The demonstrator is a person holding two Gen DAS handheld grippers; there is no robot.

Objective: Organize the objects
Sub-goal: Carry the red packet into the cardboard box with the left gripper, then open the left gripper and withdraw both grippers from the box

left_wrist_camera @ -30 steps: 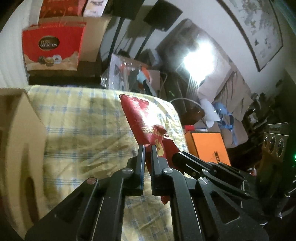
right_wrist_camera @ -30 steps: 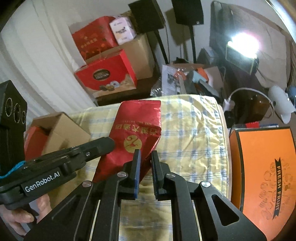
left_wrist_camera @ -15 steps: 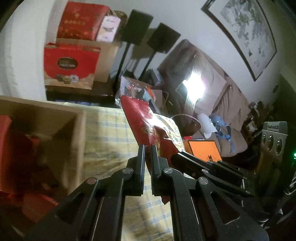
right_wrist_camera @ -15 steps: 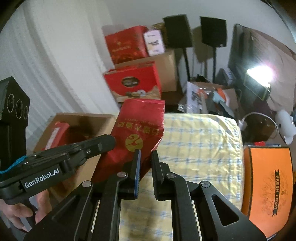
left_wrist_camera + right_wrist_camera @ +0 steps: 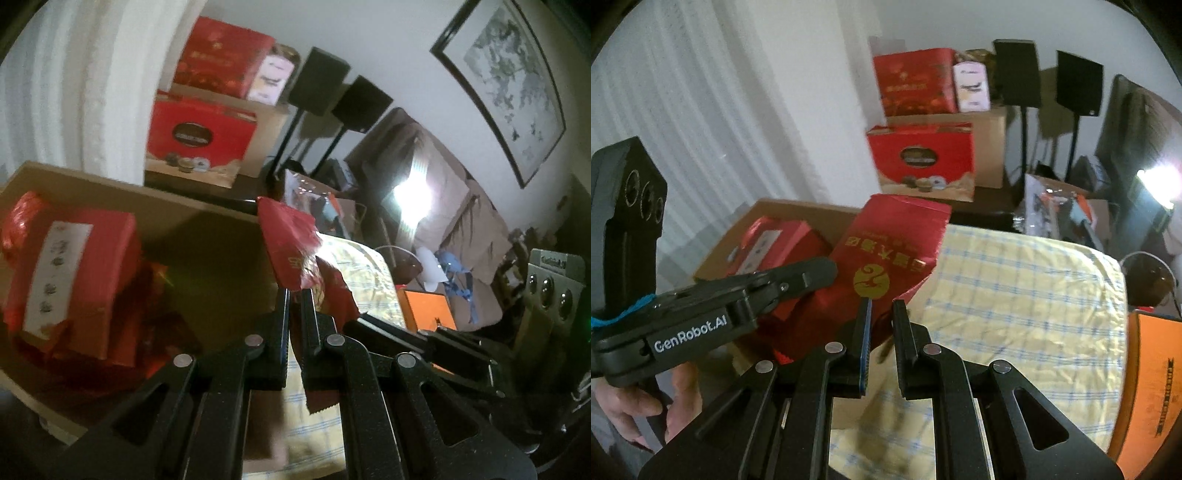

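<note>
A red foil bag (image 5: 886,254) with gold print hangs in the air, gripped from two sides. My right gripper (image 5: 882,306) is shut on its lower edge. My left gripper (image 5: 294,295) is shut on its side; in the right wrist view the left gripper (image 5: 827,271) comes in from the left. The bag (image 5: 291,240) hovers at the right rim of an open cardboard box (image 5: 207,229). Inside the box lie a red package with a white label (image 5: 74,266) and other red wrappers. A hand (image 5: 628,402) holds the left gripper's handle.
The yellow and blue checked cloth (image 5: 1015,288) covers the surface to the right of the box. An orange box (image 5: 1148,387) stands at the far right. Stacked red gift boxes (image 5: 919,158) and two speakers on stands (image 5: 1015,74) line the back wall.
Both grippers have carried the red bag leftward and a little up, from over the checked cloth to the cardboard box's rim. The box's inside has come into view.
</note>
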